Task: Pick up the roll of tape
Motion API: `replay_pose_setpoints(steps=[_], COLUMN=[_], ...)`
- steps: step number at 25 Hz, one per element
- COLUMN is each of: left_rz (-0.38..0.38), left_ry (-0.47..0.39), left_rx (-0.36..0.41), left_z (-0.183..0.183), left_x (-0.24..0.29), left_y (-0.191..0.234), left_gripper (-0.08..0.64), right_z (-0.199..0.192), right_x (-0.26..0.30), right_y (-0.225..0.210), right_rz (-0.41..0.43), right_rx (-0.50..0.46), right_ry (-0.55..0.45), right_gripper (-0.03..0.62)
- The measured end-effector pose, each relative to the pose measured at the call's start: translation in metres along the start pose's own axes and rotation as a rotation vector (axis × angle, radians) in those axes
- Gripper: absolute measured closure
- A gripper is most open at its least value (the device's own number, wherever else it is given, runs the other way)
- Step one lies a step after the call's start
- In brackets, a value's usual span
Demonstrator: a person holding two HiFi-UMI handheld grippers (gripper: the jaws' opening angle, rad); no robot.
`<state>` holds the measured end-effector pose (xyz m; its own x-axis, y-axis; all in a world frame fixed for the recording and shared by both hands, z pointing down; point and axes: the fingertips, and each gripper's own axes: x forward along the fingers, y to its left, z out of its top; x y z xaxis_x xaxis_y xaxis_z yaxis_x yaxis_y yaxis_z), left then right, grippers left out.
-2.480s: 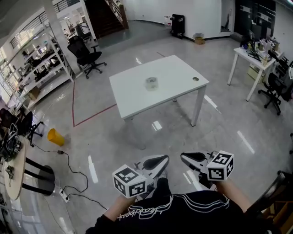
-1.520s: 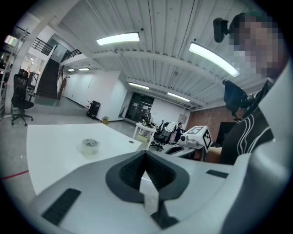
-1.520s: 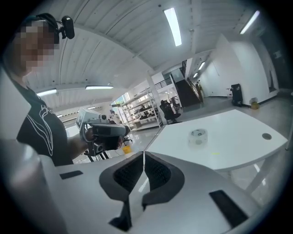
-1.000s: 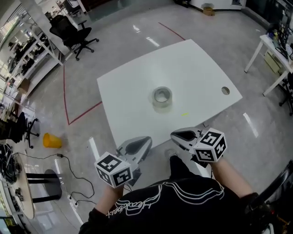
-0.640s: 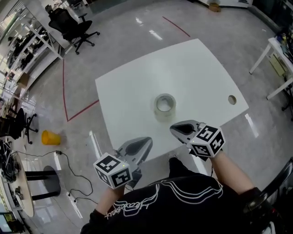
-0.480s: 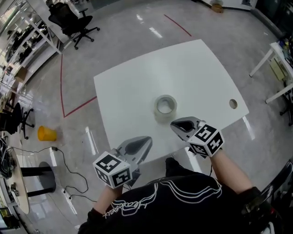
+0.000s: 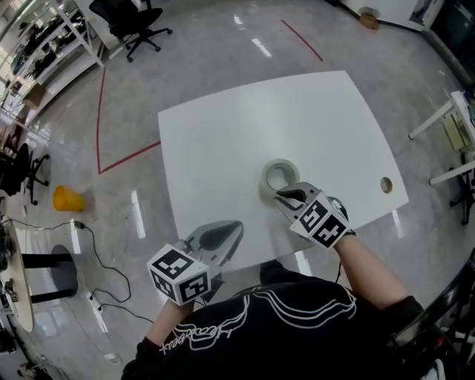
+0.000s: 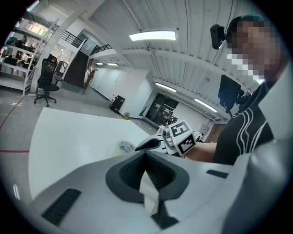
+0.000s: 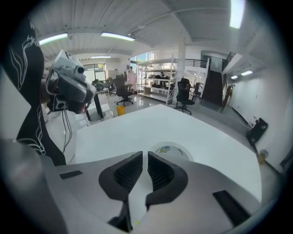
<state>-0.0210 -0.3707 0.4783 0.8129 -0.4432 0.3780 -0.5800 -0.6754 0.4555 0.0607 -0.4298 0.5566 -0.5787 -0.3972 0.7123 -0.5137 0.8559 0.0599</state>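
Observation:
The roll of clear tape (image 7: pixel 280 178) lies flat on the white table (image 7: pixel 223 133), right of its middle and towards the near edge. My right gripper (image 7: pixel 280 195) hovers just short of the roll, tips at its near rim; its jaws are opening from shut, only a thin slit between them and nothing in it. In the right gripper view the tape (image 9: pixel 171 151) lies just beyond the right gripper (image 9: pixel 145 157). My left gripper (image 7: pixel 234 226) hangs shut and empty over the table's near edge, well left of the roll. The left gripper view shows the tape (image 8: pixel 124 146) beside the right gripper (image 8: pixel 149 145).
A round cable hole (image 7: pixel 386 185) sits in the table's right near corner. On the floor to the left are an orange bin (image 7: pixel 67 198), a red line (image 7: pixel 126 159) and cables (image 7: pixel 89 297). An office chair (image 7: pixel 137 18) stands far back.
The table has come nearer as I stepped up to it. My right gripper has gone forward and down to the roll's near rim, rolling as it went. The left gripper moved forward a little.

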Motion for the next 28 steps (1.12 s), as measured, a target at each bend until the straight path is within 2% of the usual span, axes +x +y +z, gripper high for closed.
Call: replay_pose_setpoints(steps=[3,6,8,14,23,28], left_rz=[0.014,0.028,0.033,0.033,0.028,0.03], left_ry=[-0.007,-0.017,-0.024,-0.033,-0.033,-0.036], left_rx=[-0.014,-0.034,-0.045,-0.063,-0.071,-0.07], left_z=[-0.004,-0.006,-0.006,-0.009,-0.015,-0.011], left_x=[-0.007,-0.014,-0.017,-0.025,-0.025,-0.027], left_y=[0.011,0.022,0.027,0.032,0.034,0.033], left_gripper=[0.557,0.557,0.557,0.557,0.557,0.557], right_z=[-0.001,-0.004,-0.009,-0.021,-0.03,-0.03], right_x=[0.015,0.029,0.035,0.053,0.067,0.066], right_y=[-0.002,-0.001,-0.004,-0.007,-0.007,-0.008], right_rz=[-0.03,-0.021,-0.029,-0.046,-0.055,-0.035], right_rx=[-0.107,-0.152,-0.175,-0.226,-0.293,-0.268], right_ry=[0.065,0.127,0.166,0.268,0.347,0.356], right_gripper=[0.563,0.475,0.463,0.459,0.465,0.479])
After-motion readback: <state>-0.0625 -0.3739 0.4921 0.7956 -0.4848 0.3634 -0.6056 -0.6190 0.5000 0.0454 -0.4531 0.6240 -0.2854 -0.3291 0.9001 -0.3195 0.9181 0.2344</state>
